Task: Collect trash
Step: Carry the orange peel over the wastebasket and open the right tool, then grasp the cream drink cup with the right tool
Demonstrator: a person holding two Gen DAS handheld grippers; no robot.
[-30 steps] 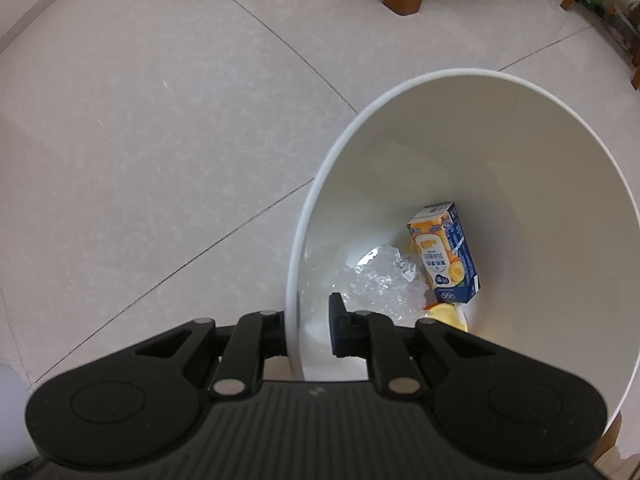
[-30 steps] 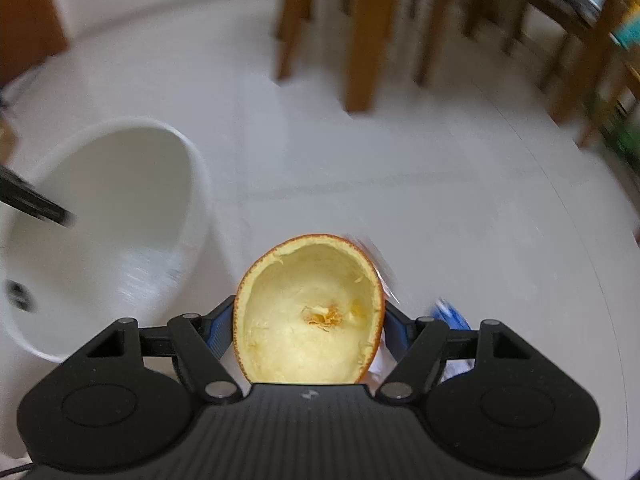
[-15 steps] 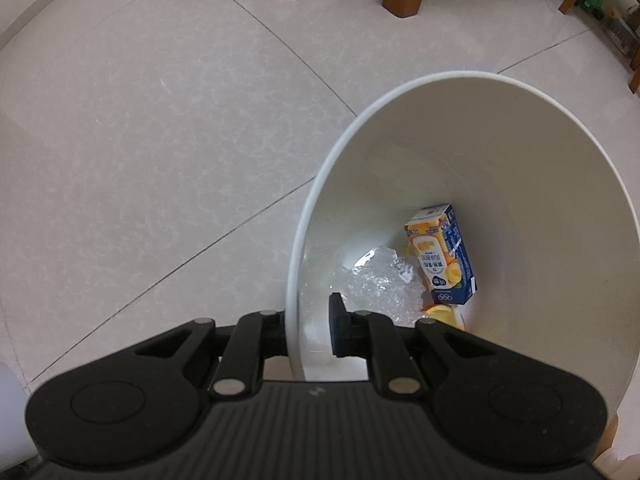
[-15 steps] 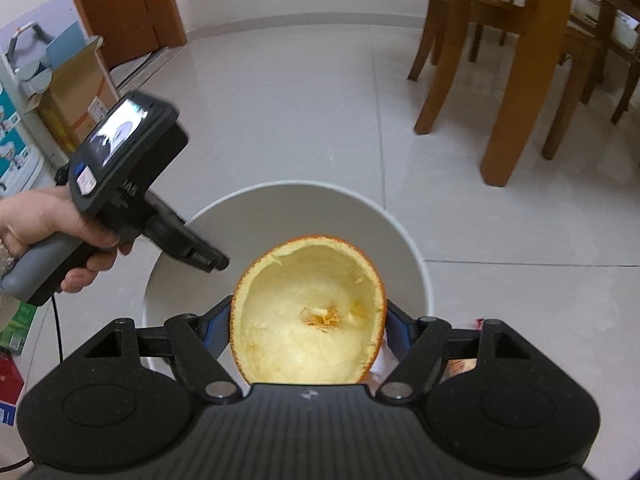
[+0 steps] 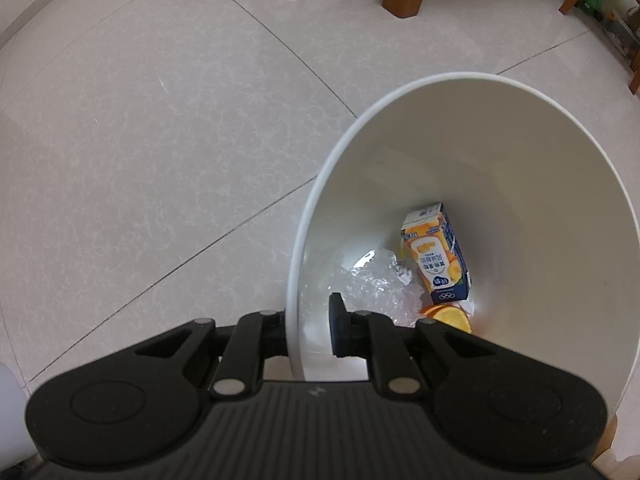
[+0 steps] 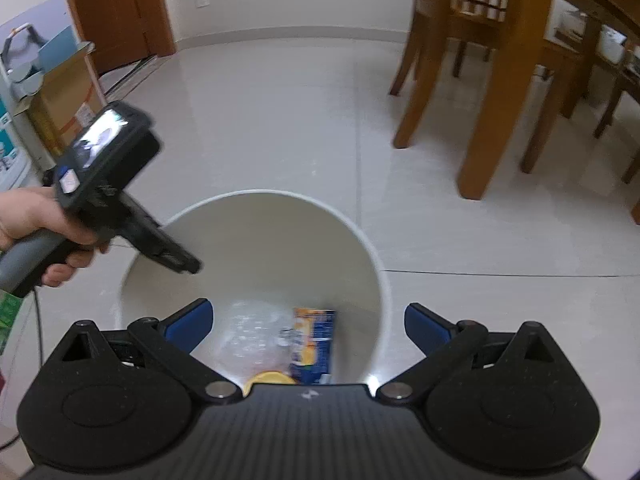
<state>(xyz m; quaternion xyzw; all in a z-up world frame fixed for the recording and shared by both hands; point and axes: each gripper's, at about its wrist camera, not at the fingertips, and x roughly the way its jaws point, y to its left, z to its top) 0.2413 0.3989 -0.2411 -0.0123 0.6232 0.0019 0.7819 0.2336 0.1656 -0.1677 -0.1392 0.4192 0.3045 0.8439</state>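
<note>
A: Right tool (image 6: 307,322) hangs over the bin (image 6: 372,256), jaws opening, spread wide, nothing between the blue pads (image 6: 191,320).

B: Left tool (image 5: 310,322)?

A: Clamped on the bin rim (image 5: 294,280), one finger outside the wall, one inside. In the right view it shows at the left, held by a hand (image 6: 24,220), nose on the near-left rim.

B: Where's the trash?

A: All at the bin bottom. Juice carton (image 5: 436,256), orange and blue, lies against the far wall. Clear crumpled plastic (image 5: 372,280) just left of it, touching. Orange peel (image 5: 448,315) at the carton's lower end, partly hidden behind the left tool's body.

B: Peel from the right view?

A: Only a yellow sliver (image 6: 268,380) shows above the tool body, under the plastic (image 6: 256,332) and beside the carton (image 6: 314,340). Blurry there.

B: Bin upright?

A: Sits on the tiled floor (image 5: 160,160); looks tipped toward the left tool, can't be sure with the fisheye.

B: Surroundings?

A: Wooden chair and table legs (image 6: 480,120) beyond the bin at right, door (image 6: 116,8) and cardboard box (image 6: 60,100) far left.
</note>
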